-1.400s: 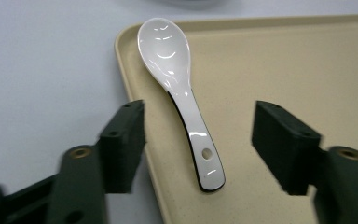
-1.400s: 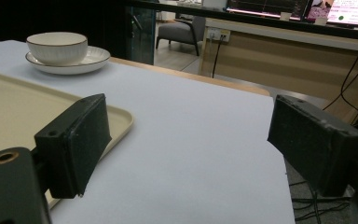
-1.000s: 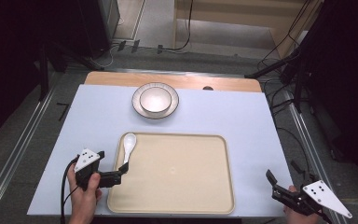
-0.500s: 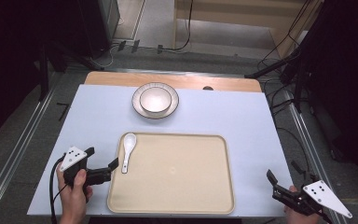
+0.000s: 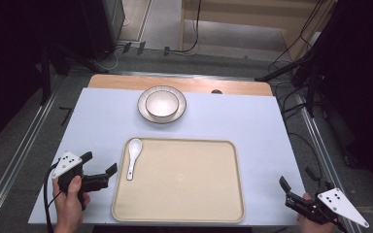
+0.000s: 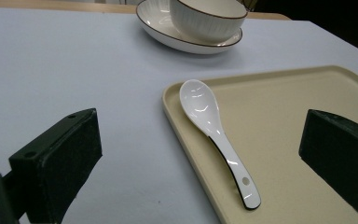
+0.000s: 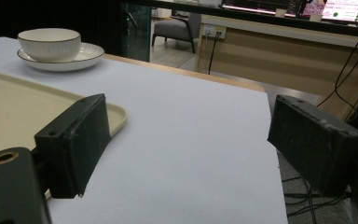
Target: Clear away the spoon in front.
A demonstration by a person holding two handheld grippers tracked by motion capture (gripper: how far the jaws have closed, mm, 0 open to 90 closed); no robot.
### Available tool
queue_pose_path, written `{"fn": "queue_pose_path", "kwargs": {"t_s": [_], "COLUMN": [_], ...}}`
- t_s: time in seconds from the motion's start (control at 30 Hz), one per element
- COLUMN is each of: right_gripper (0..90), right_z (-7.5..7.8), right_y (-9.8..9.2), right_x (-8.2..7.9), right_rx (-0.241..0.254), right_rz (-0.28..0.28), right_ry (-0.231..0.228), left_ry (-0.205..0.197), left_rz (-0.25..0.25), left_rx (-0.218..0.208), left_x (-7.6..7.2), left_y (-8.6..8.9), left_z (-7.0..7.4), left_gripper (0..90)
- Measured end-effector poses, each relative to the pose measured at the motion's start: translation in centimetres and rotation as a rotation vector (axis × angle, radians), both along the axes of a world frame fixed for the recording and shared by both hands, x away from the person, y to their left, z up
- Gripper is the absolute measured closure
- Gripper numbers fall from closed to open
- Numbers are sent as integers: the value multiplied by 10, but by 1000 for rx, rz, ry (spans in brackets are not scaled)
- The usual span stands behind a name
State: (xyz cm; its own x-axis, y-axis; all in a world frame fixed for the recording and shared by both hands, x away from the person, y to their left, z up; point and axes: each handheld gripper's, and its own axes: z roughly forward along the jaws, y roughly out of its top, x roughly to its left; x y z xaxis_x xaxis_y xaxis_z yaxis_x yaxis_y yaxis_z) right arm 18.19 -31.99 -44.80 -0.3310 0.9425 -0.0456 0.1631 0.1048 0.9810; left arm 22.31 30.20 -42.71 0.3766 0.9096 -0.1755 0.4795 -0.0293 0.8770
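Left tongs [image 5: 98, 180], jaws apart and empty, sit just off the tray's [image 5: 184, 213] left edge; the spoon [image 5: 133, 156] lies along that edge near the far-left corner, handle toward them. Right tongs [image 5: 291, 196], likewise apart, are well away.

No legible text, label, brand, number or sign on anything in view.

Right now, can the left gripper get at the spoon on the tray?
Probably yes. The left gripper is open beside the tray's left rim, and the spoon lies just inside that rim with its handle toward the gripper. Nothing stands between them.
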Motion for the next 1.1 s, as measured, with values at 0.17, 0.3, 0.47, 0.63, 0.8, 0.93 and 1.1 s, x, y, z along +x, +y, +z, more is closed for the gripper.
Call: {"fn": "queue_pose_path", "kwargs": {"t_s": [0.17,0.3,0.47,0.63,0.8,0.93,1.1], "right_gripper": [133,133,133,133,133,133,133], "right_z": [0,0,0,0,0,0,1], "right_y": [-1,-1,-3,-5,-6,-8,-9], "right_x": [0,0,0,0,-1,-1,-1], "right_rx": [0,-1,2,4,6,7,11], "right_rz": [-4,-3,-8,-15,-20,-24,-28], "right_ry": [-3,-3,-2,-3,-5,-9,-6], "left_ry": [6,4,-5,-18,-24,-31,-35], "left_rz": [-1,3,8,28,46,59,57], "left_rx": [1,1,17,43,58,56,66], "left_x": [1,1,1,1,0,-1,-3], "left_y": [6,10,14,22,31,38,45], "left_z": [-2,-3,-2,-1,-1,0,1], "left_gripper": [0,0,0,0,0,0,0]}}
